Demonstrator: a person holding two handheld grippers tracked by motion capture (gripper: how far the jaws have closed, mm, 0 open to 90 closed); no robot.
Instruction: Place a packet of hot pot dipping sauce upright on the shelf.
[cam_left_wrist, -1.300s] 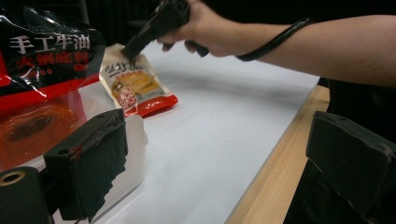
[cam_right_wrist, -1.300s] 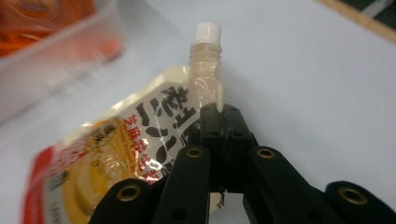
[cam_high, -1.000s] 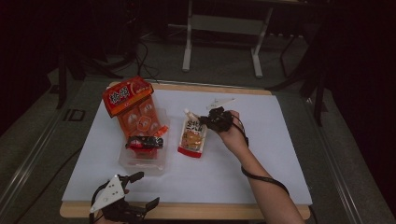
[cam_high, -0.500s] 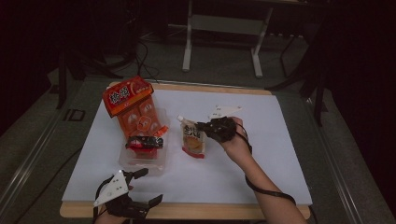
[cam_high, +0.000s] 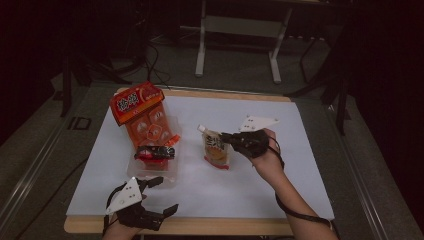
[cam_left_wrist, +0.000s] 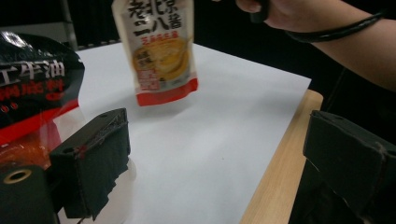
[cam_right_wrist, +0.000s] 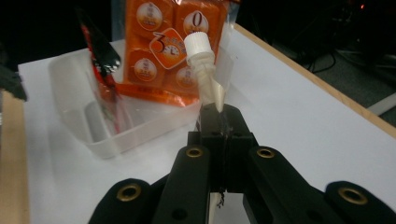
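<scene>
High view: clear tub (cam_high: 172, 169) holds orange pack (cam_high: 145, 117) and black sachet (cam_high: 154, 153).

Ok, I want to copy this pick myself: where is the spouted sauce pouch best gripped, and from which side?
Grip the flat top seam beside the white cap, from the pouch's right edge. There the film is thin enough for jaws to close fully, as the right gripper does, and the pouch hangs upright.
</scene>
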